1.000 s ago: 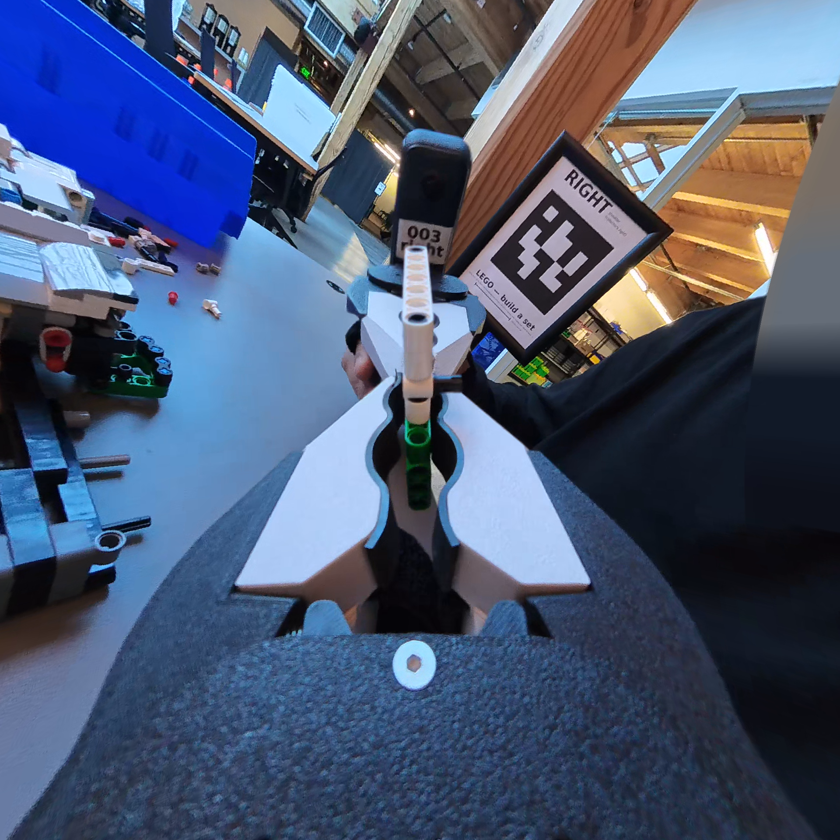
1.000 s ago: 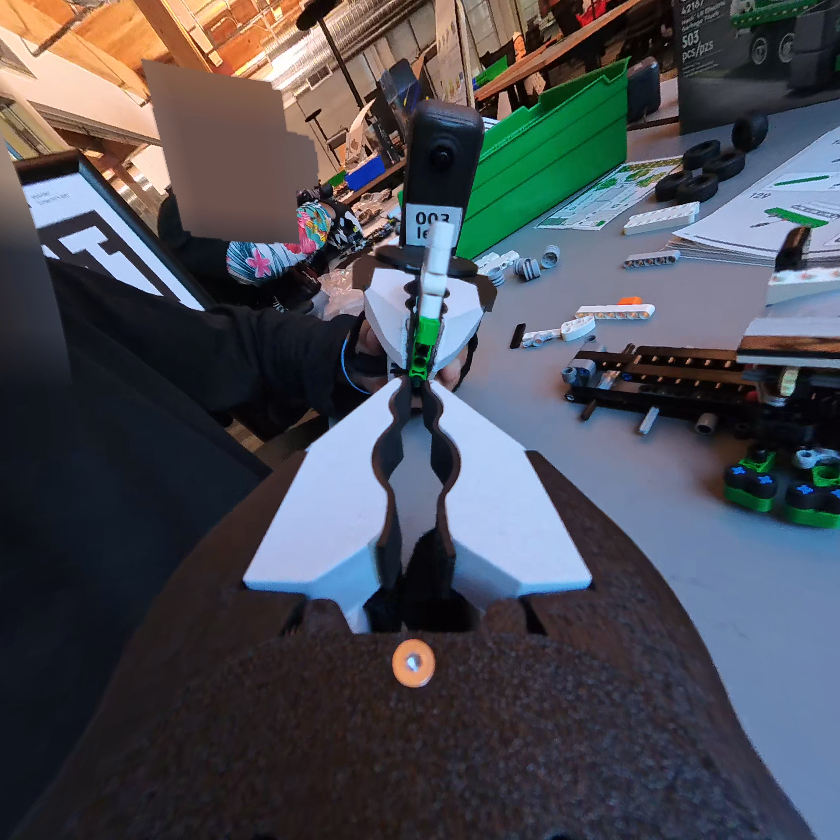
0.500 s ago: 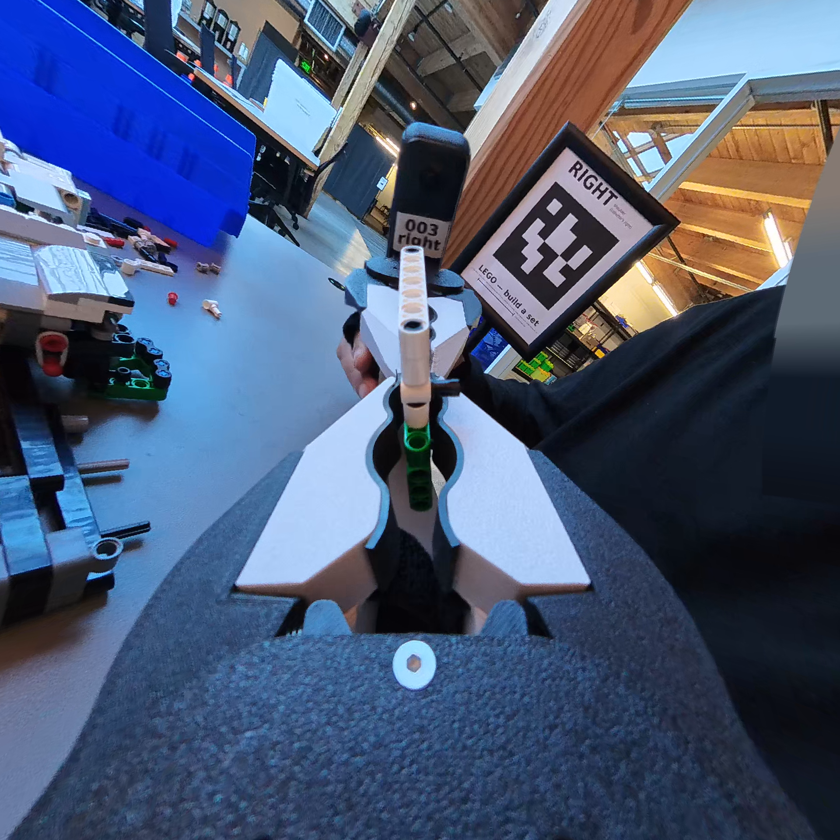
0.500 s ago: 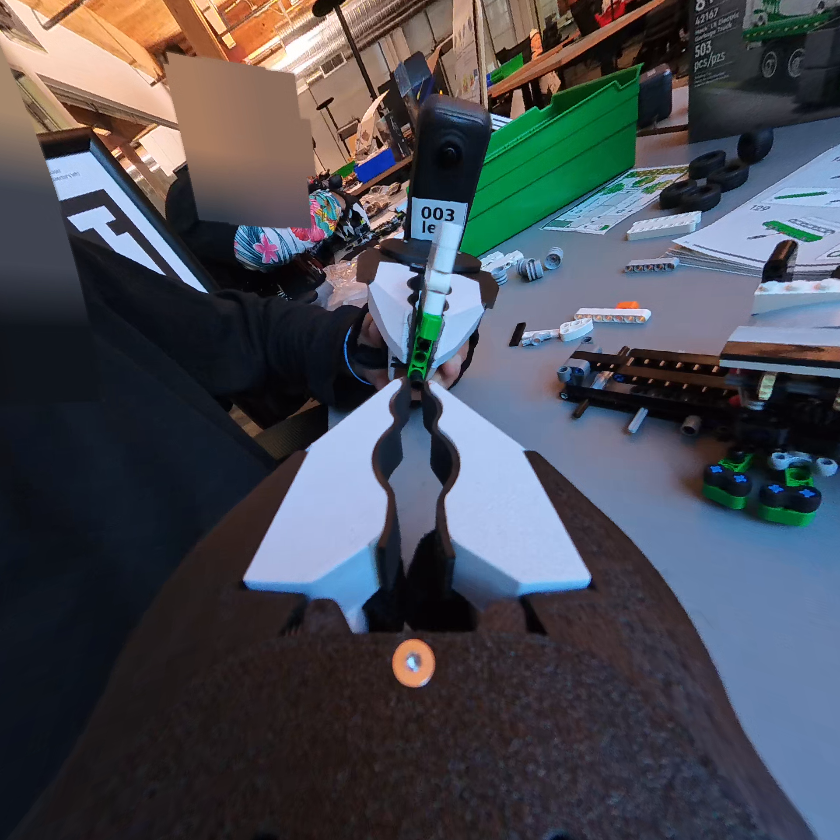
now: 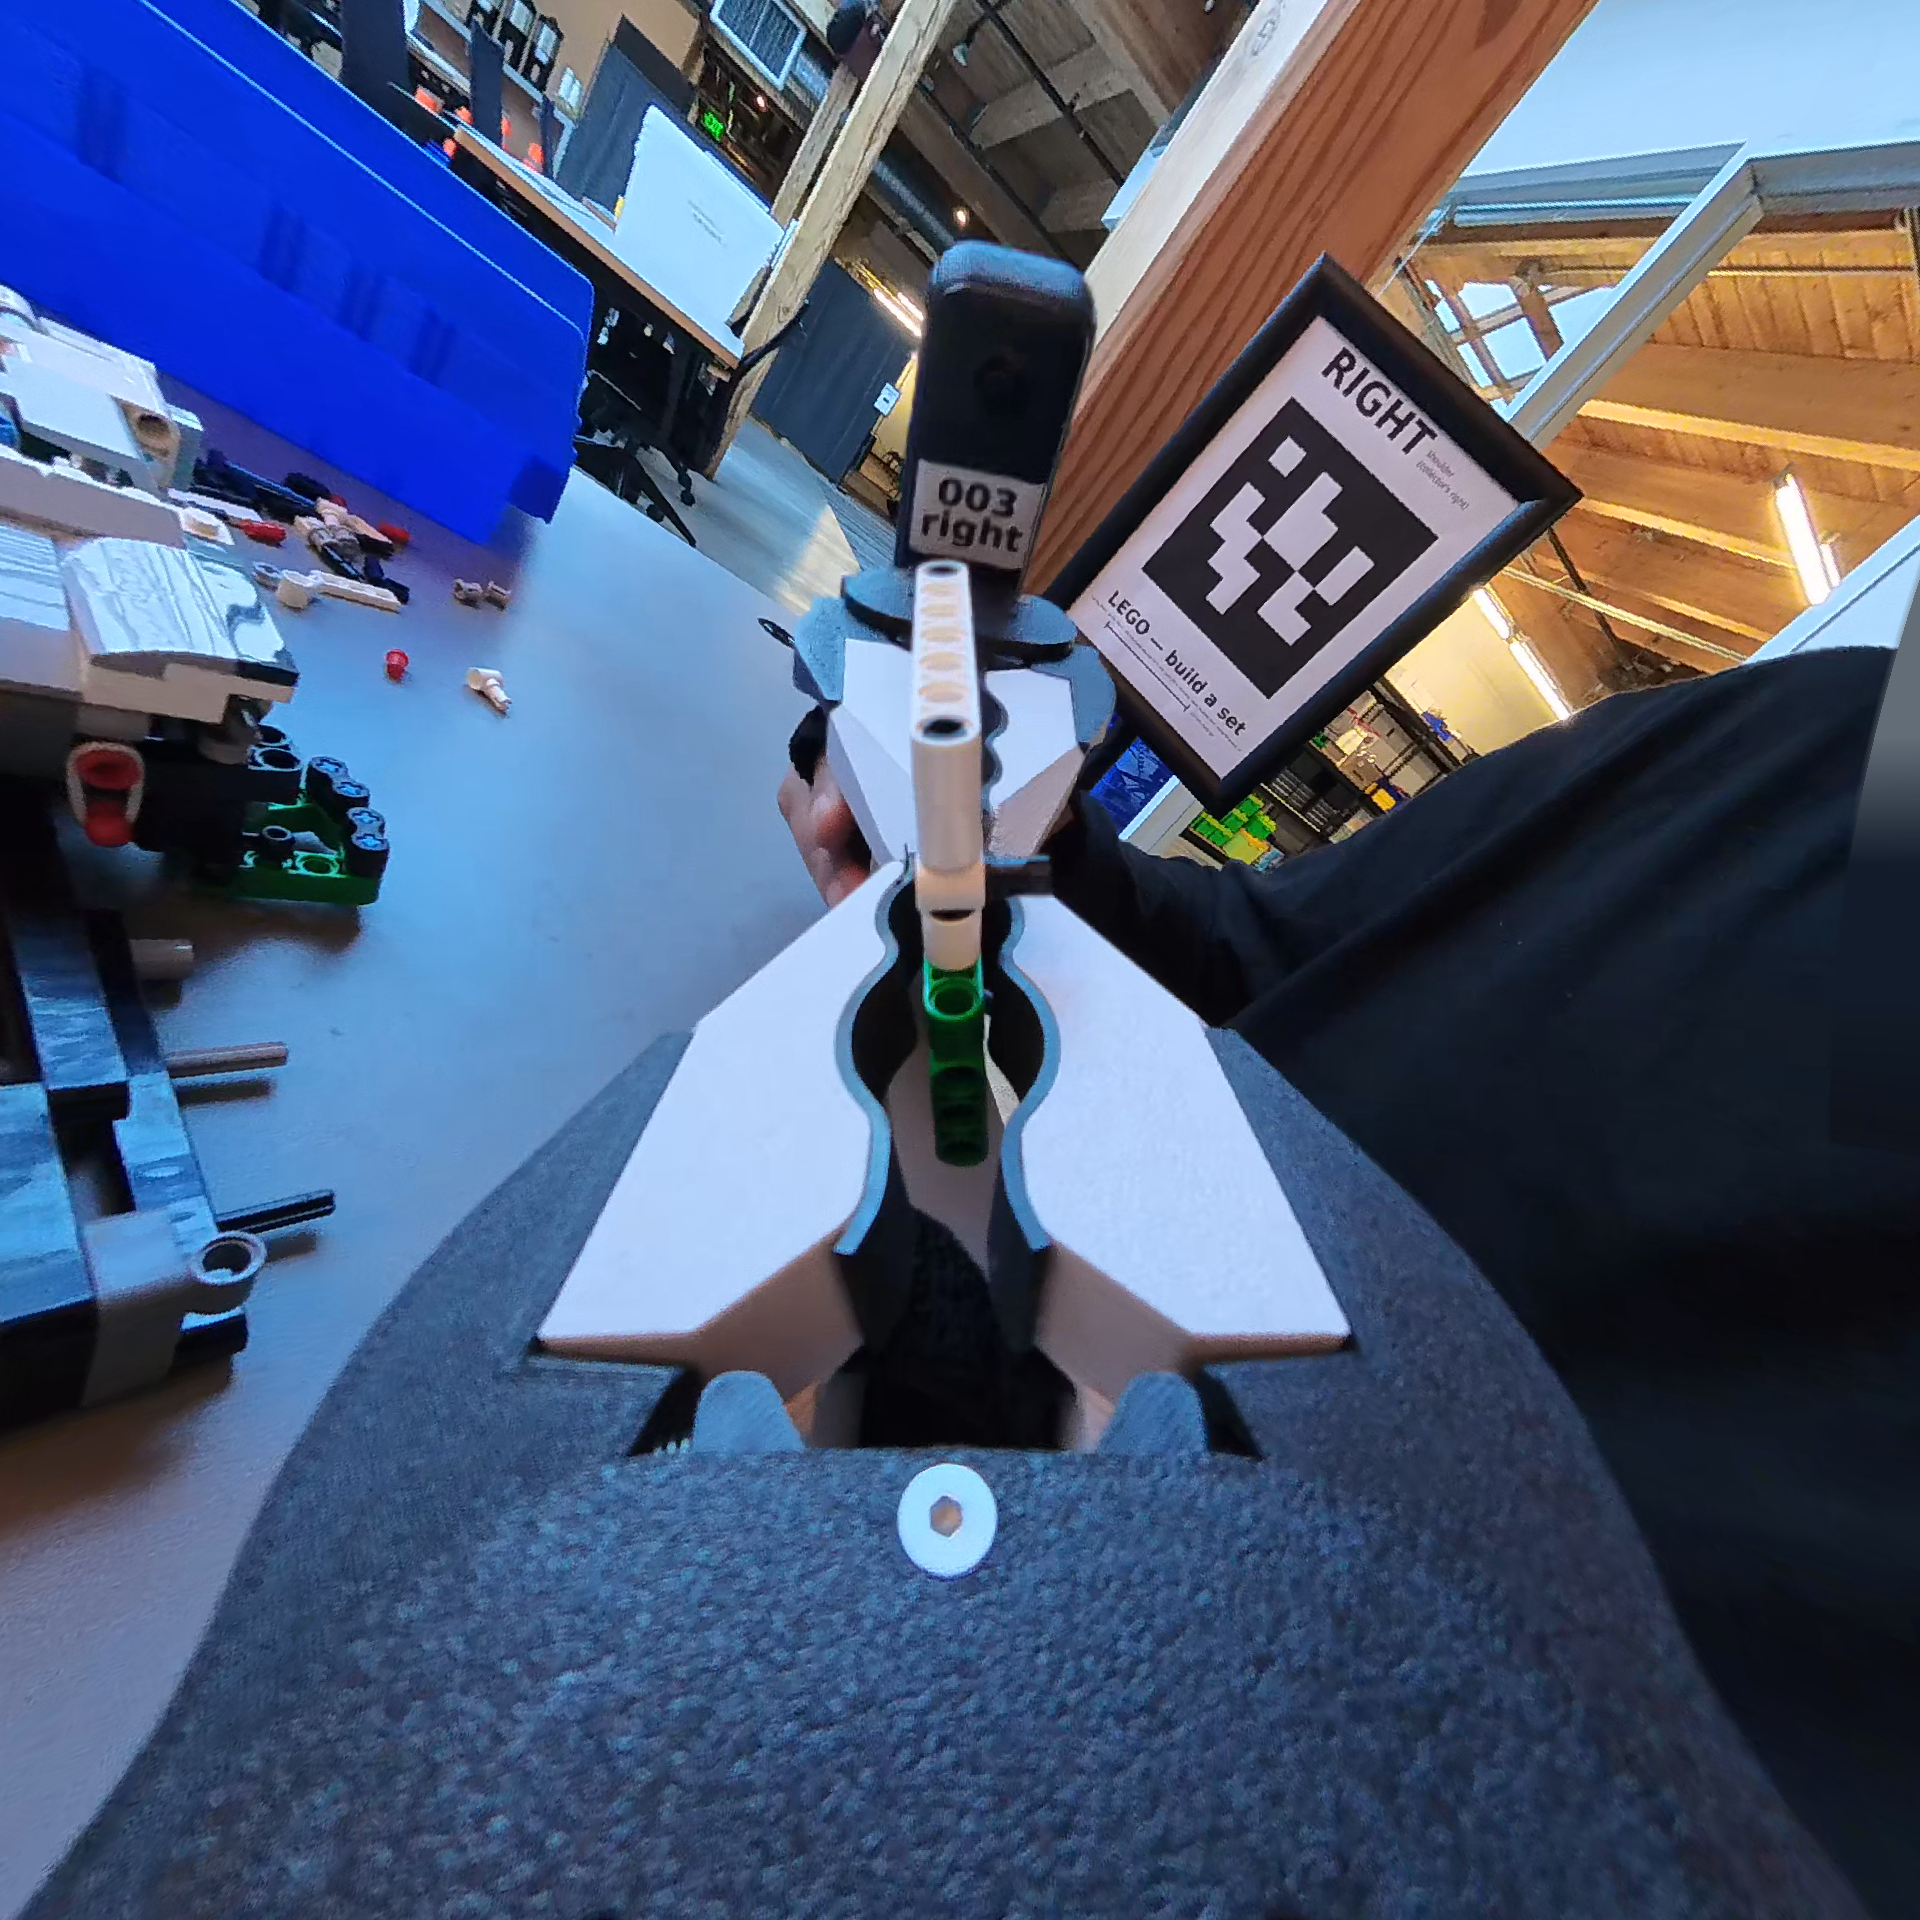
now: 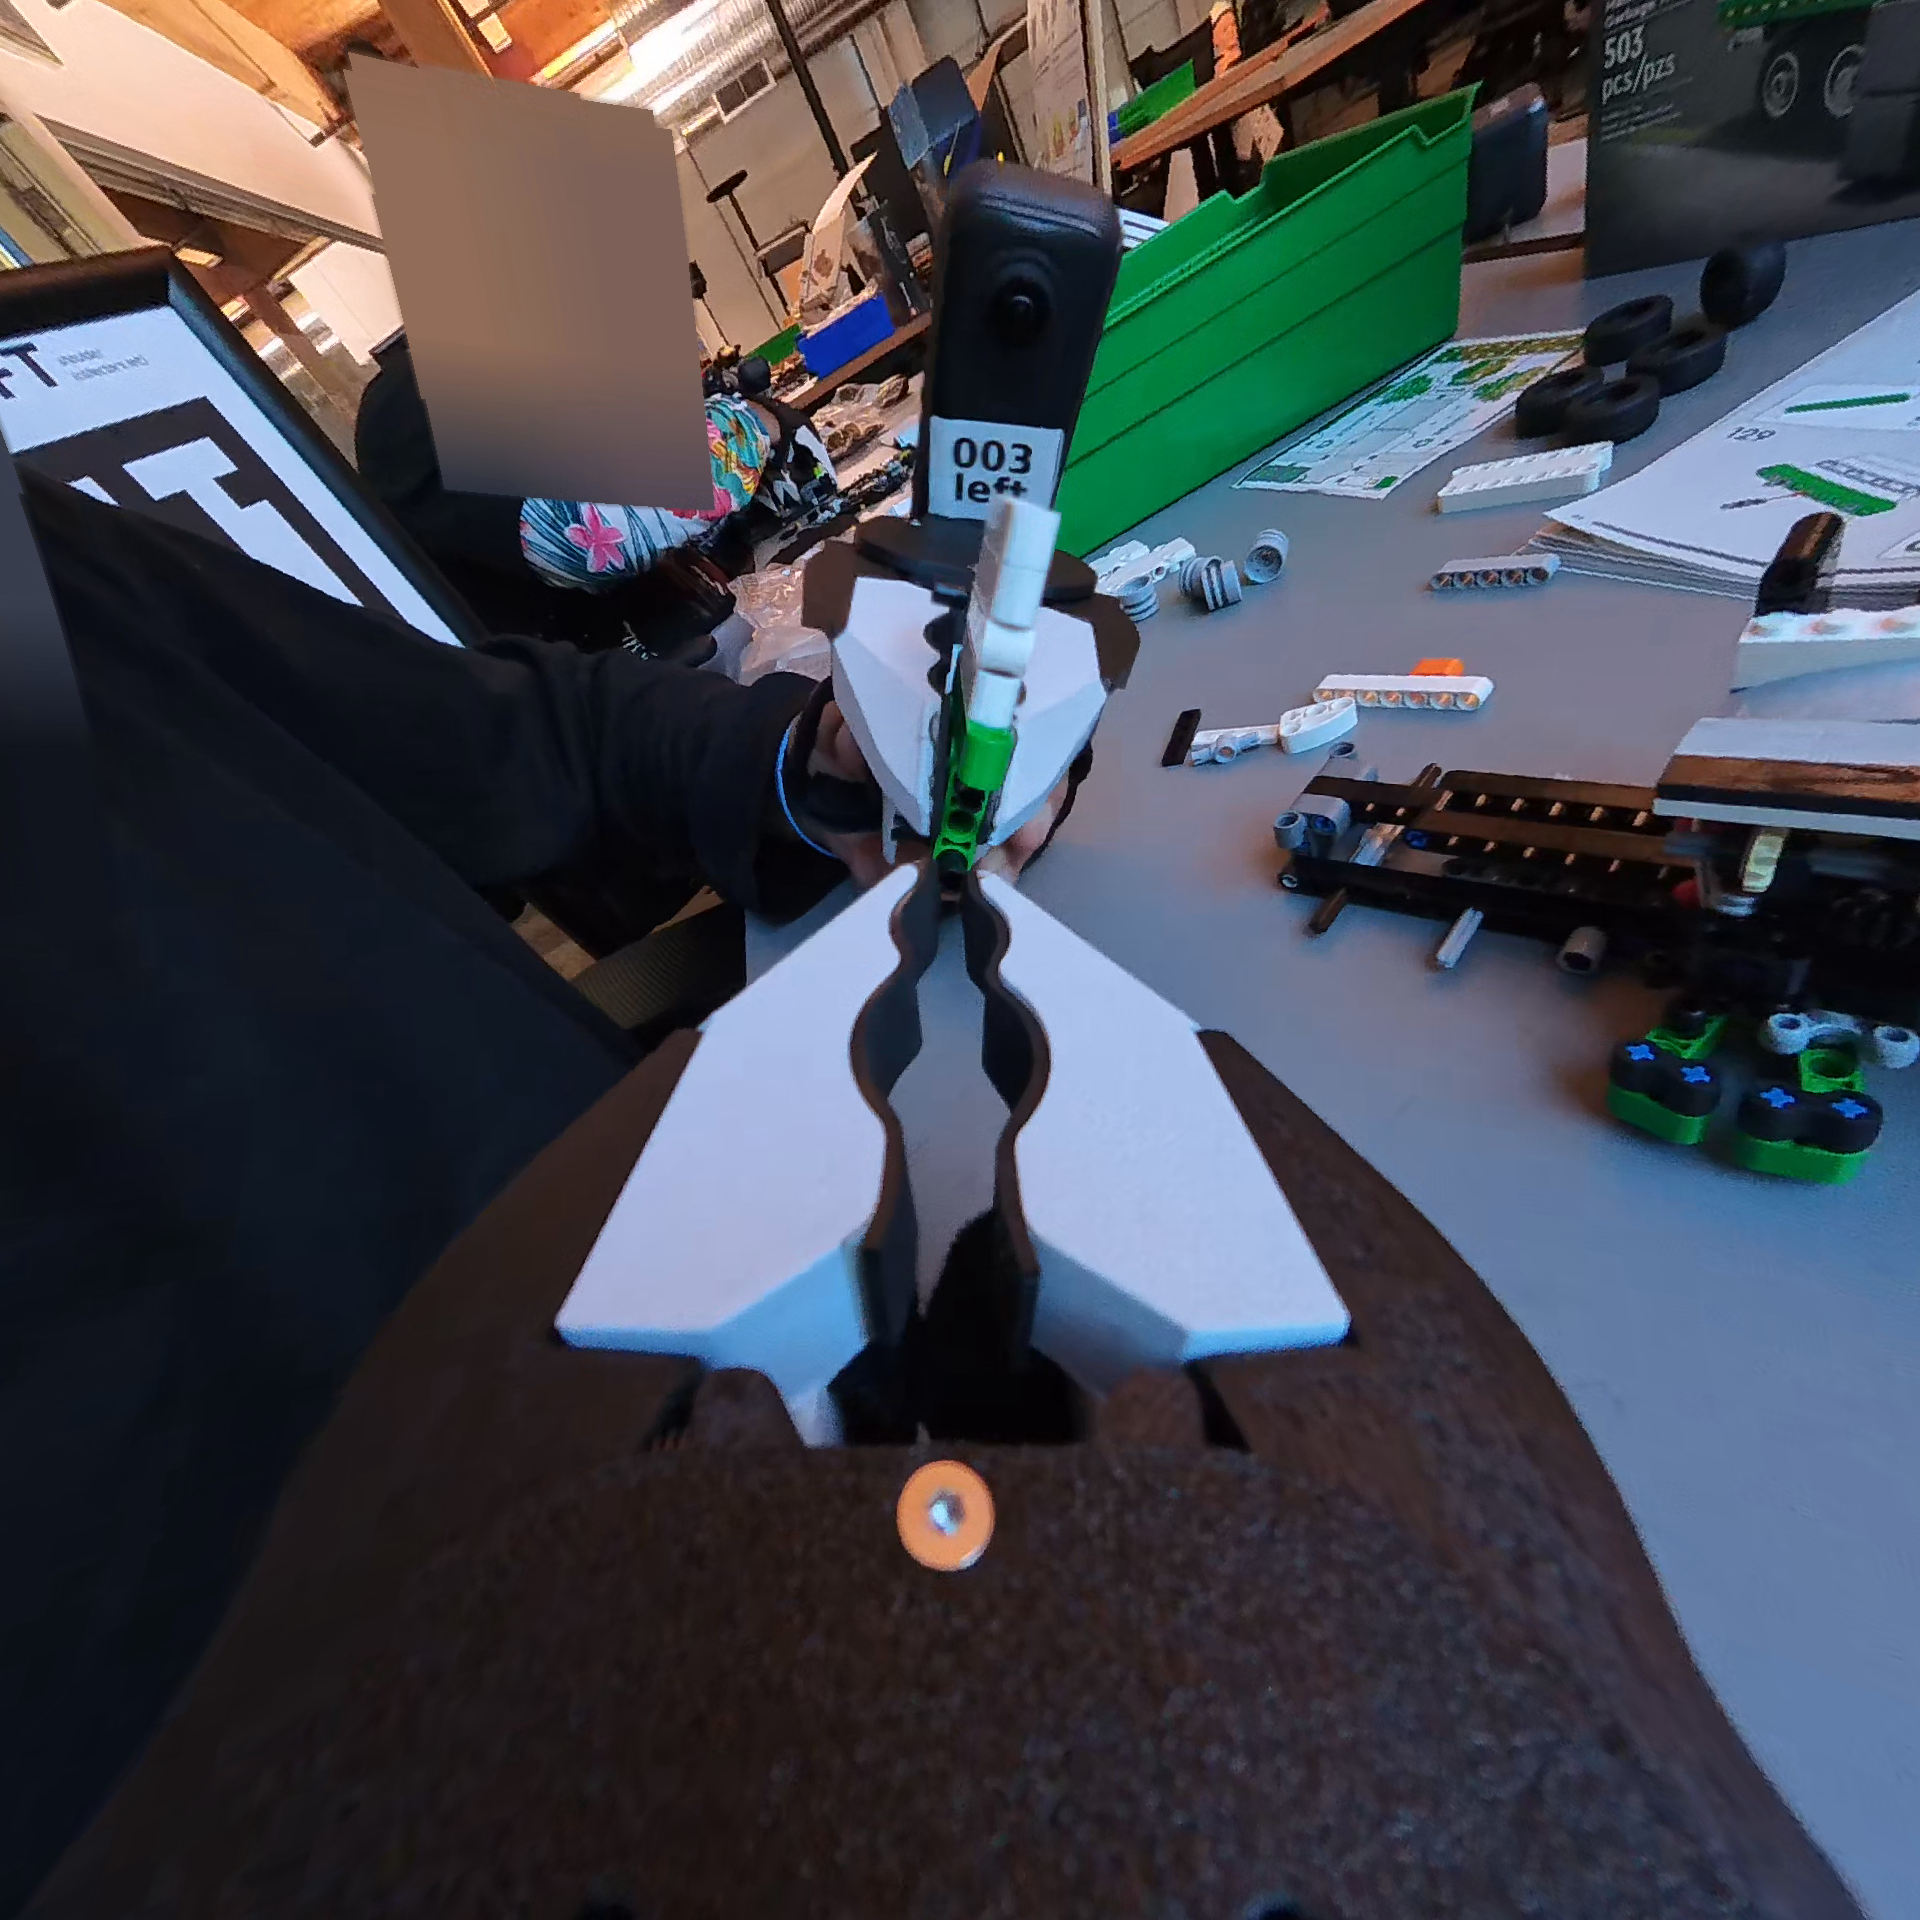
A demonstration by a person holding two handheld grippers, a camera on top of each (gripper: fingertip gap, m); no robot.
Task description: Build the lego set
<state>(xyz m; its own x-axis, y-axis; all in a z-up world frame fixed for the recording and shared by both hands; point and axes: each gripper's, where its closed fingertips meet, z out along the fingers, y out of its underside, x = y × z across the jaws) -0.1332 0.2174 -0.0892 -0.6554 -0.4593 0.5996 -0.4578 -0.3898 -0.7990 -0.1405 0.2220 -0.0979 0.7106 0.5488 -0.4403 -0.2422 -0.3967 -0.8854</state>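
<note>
The left gripper has its fingers closed on a stacked lego piece, a green beam lying between them and a white beam reaching out past the tips. The right gripper faces it tip to tip, pressed nearly together, nipping the green end of the same piece above the grey table. Only the right view shows the green bin, tyres and instruction sheets; only the left shows the blue bin.
</note>
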